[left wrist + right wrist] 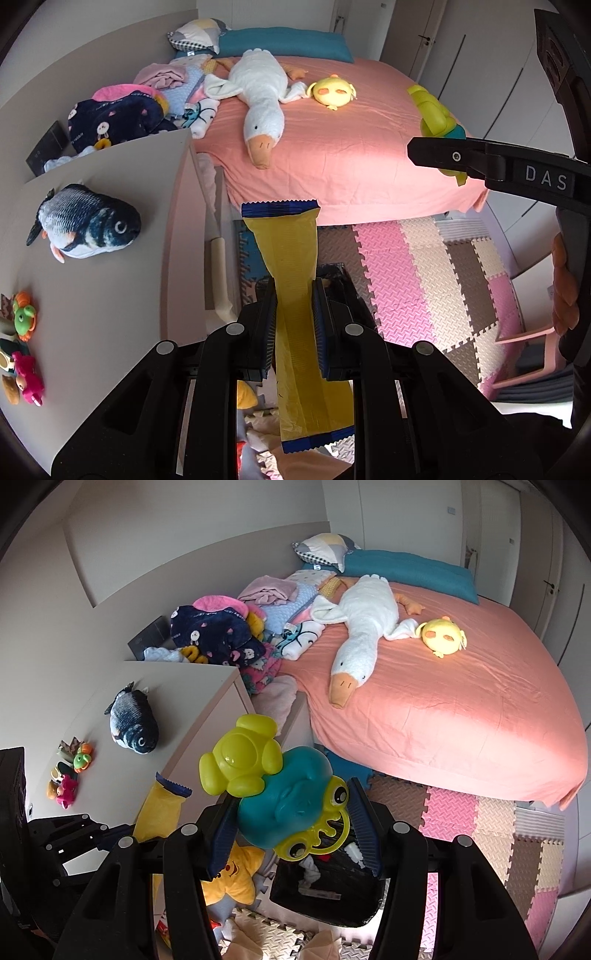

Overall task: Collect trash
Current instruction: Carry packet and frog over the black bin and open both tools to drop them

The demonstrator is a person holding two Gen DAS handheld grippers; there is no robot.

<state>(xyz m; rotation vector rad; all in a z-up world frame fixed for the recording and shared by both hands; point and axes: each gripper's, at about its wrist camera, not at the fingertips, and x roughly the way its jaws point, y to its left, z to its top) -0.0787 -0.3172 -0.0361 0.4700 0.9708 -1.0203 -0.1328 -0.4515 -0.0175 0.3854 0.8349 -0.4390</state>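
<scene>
A yellow snack wrapper (295,295) with blue serrated ends is pinched mid-length in the left tongs (294,325), hanging free so it can be carried. The right tongs (291,819) clamp a teal-and-green frog toy (284,805) directly above a black-lined trash bin (325,893) on the foam floor mat (480,819), likely the drop point.

Black plastic tongs (294,325), blue ribbed pads (320,325), round silver screws, white "DAS" lettering.

Left tool (294,306) grips yellow wrapper (291,266) (bedroom)
</scene>
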